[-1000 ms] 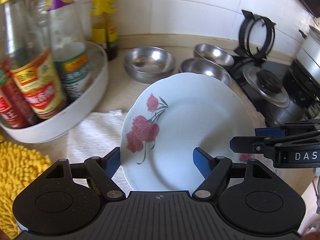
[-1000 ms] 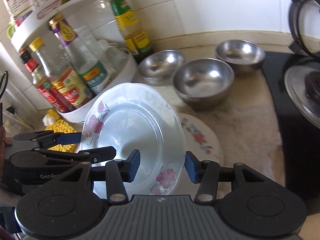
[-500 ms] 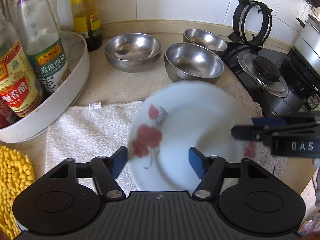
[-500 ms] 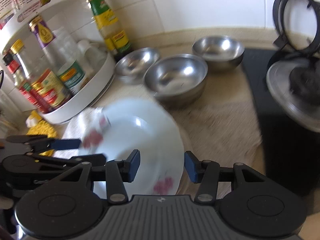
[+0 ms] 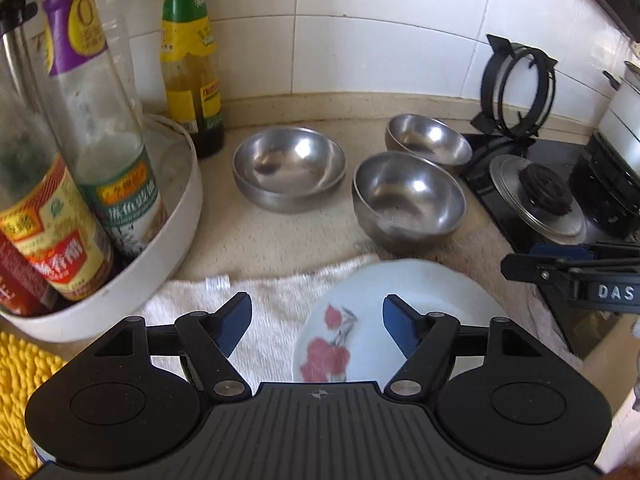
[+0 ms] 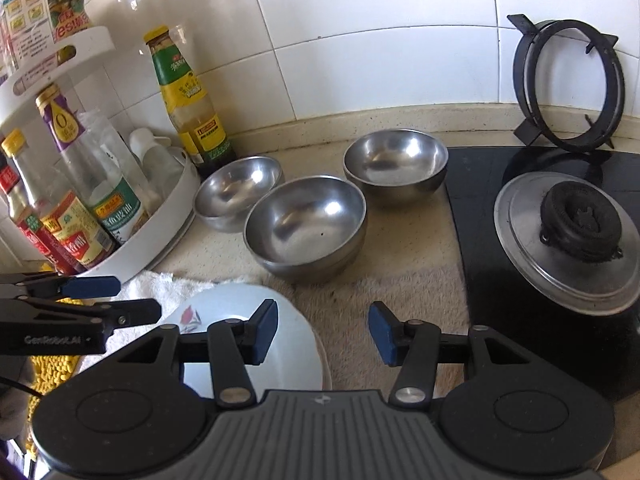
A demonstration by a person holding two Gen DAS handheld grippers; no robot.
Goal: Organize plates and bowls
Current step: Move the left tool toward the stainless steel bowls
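Note:
A white plate with red flowers [image 5: 404, 312] lies flat on the towel, below and between both grippers. My left gripper [image 5: 318, 324] hovers open above its left part, nothing between the fingers. My right gripper [image 6: 323, 332] is open too, with the plate [image 6: 296, 344] under its left finger. Each gripper shows in the other's view: the right gripper [image 5: 520, 260], the left gripper [image 6: 128, 296]. Three steel bowls stand behind the plate: a wide one [image 5: 289, 168], a deep one [image 5: 408, 200] and a small one [image 5: 430, 144]. A thin second rim seems to peek out under the plate's right edge.
A white round tray [image 5: 176, 240] with several sauce bottles stands at the left, a green-capped bottle [image 5: 188, 60] by the wall. A white towel [image 5: 272, 300] covers the counter and a yellow mat [image 5: 16, 380] lies at the far left. At the right are the black hob [image 6: 472, 248], its burner [image 6: 576, 216] and a pan support [image 6: 568, 84] leaning on the tiles.
The plate was held up and tilted between the grippers; it now lies flat on the towel. Both grippers have opened wider and drawn back from it.

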